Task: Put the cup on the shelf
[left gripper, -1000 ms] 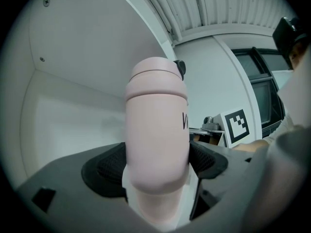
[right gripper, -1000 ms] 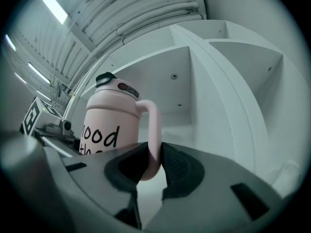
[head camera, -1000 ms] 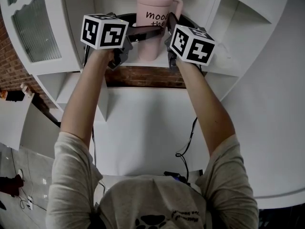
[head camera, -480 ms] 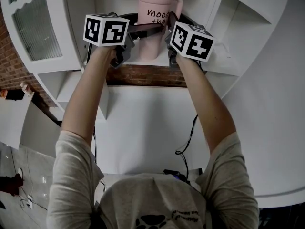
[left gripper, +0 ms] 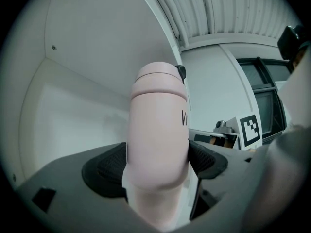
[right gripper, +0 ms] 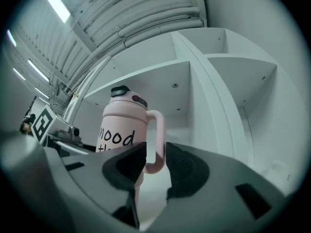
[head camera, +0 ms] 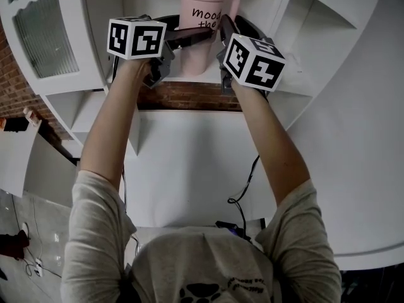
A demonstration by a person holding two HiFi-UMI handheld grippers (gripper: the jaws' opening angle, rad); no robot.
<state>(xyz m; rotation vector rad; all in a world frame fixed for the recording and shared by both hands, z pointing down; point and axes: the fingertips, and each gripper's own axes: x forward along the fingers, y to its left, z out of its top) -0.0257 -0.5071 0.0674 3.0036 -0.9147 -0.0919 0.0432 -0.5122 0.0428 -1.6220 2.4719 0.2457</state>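
Cup (left gripper: 158, 110) is clamped inside the left hand-held gripper (left gripper: 156, 166).

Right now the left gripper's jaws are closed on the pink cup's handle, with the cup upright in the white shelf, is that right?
Not quite. The left gripper has its jaws closed on the pink cup's body, not its handle, as the left gripper view shows. The cup does stand upright in the white shelf.

Pink cup (right gripper: 121, 123), "mood" (rest hidden)
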